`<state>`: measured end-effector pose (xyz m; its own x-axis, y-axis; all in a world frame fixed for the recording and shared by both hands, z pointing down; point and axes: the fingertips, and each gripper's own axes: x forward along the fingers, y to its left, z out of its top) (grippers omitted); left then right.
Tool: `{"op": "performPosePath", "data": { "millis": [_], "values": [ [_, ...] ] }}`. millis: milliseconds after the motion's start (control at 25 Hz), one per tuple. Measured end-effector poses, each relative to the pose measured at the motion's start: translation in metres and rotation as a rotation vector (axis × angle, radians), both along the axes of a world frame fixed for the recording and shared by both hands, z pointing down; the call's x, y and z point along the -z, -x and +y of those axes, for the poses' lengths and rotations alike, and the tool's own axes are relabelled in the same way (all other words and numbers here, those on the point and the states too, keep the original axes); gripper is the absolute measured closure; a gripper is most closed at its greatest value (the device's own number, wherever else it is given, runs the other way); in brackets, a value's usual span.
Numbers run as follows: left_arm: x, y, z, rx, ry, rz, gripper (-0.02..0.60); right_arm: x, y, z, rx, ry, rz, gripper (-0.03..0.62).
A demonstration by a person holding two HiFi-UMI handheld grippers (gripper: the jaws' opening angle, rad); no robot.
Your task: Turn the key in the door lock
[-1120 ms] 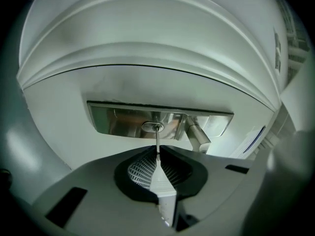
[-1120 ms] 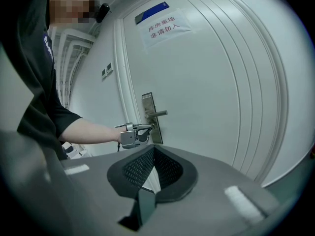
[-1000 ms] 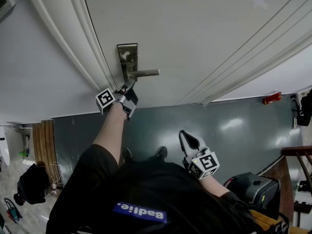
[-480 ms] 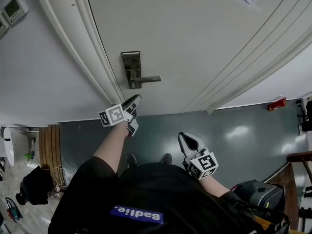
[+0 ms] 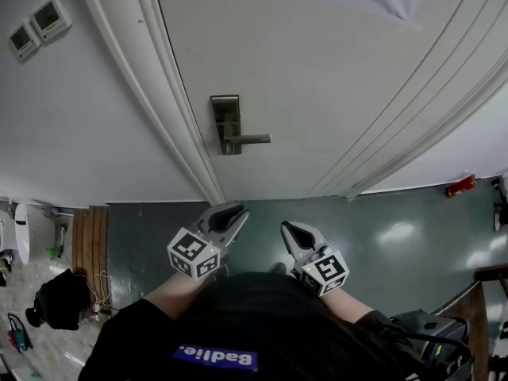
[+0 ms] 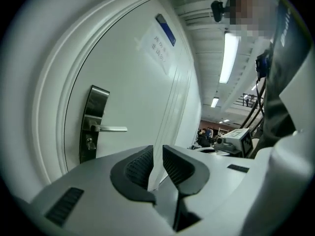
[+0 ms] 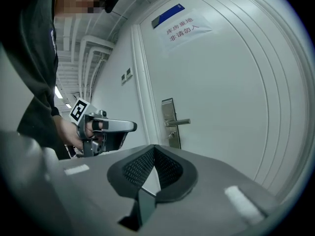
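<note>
Both tongs are held near the person's body, well apart from the white door [image 5: 317, 70]. The left tongs [image 5: 230, 213] are slightly apart and empty. The right tongs [image 5: 287, 230] are closed on nothing. The key [image 6: 89, 142] sits in the lock plate [image 5: 225, 109], just below the handle [image 5: 250, 140].
</note>
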<state>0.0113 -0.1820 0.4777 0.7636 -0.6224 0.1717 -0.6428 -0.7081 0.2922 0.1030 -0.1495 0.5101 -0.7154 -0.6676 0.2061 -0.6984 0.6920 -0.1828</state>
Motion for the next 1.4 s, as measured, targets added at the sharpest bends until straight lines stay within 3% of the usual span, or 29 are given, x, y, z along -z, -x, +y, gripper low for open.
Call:
{"op": "performPosePath", "data": {
  "millis": [200,360,600,1400],
  "values": [
    [0.024,-0.007,0.033,-0.011,-0.104,-0.057,0.551,0.015,0.018,0.002,0.068,-0.035,-0.011,0.600],
    [0.026,-0.015,0.055,-0.037,-0.161,-0.057,0.575,0.026,0.034,0.009,0.127,-0.080,-0.018,0.600],
    [0.019,-0.006,0.056,-0.013,-0.163,-0.057,0.575,0.023,0.045,0.015,0.175,-0.063,-0.046,0.600],
    [0.018,-0.011,0.056,-0.029,-0.162,-0.060,0.575,0.023,0.041,0.018,0.154,-0.061,-0.030,0.600]
  ]
}}
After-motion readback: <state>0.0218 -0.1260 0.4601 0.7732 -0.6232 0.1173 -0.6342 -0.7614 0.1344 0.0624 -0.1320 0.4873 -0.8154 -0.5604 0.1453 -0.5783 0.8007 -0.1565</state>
